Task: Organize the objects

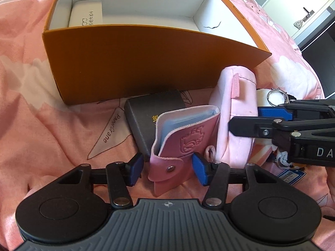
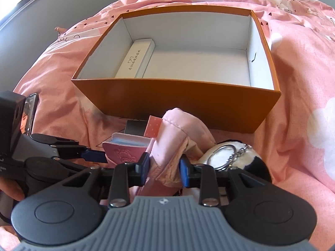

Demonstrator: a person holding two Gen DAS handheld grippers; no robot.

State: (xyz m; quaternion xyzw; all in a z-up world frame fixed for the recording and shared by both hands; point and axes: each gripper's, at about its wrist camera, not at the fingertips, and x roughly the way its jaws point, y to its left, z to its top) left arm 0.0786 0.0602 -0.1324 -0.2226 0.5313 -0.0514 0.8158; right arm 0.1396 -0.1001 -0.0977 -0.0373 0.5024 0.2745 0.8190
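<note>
Left tongs: half open, pads straddling a pink leather card wallet with a snap.
Right tongs: narrow, pinching a soft pink pouch.
Box: orange cardboard, beyond both.
Bedding: "PaperCrane".

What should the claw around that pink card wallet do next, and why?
Probably close. The left claw straddles the pink card wallet, its pads apparently not pressing yet, and the orange box, holding only a white case, has room.
</note>
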